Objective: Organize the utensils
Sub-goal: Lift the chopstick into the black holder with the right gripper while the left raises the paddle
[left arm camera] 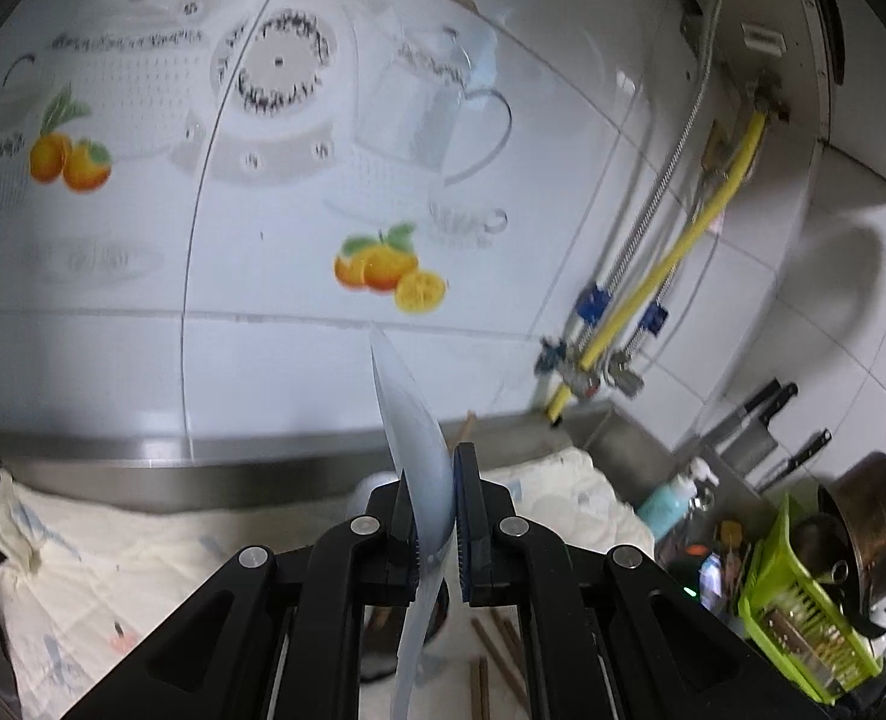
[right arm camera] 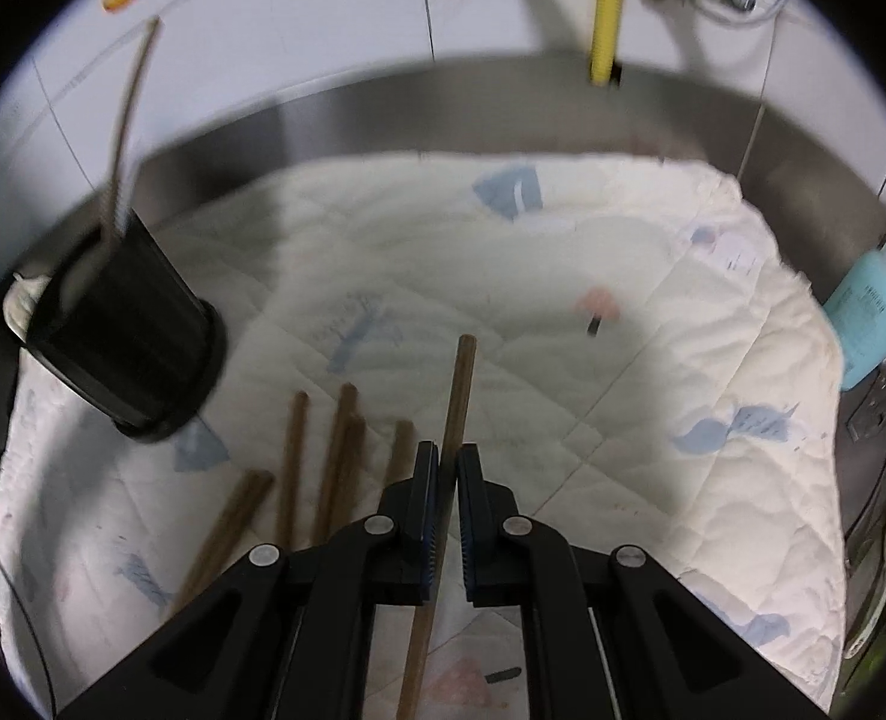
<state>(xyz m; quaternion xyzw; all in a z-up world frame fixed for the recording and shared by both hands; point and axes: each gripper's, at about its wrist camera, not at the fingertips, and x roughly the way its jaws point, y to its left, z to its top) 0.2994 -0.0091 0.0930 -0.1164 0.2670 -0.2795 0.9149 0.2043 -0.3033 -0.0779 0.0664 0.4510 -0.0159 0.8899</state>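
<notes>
Partly hidden, the pale blue utensil (left arm camera: 416, 468) clamped upright in the left gripper (left arm camera: 440, 516) shows only a thin curved edge, so its kind cannot be told, and its lower end runs out of view. Below, the right gripper (right arm camera: 448, 480) is closed on one brown chopstick (right arm camera: 459, 396) held over the quilted cloth (right arm camera: 622, 330). Five more chopsticks (right arm camera: 294, 450) lie loose on that cloth, ends covered by the gripper, beside one black holder (right arm camera: 125, 342) with a blurred stick standing in it.
</notes>
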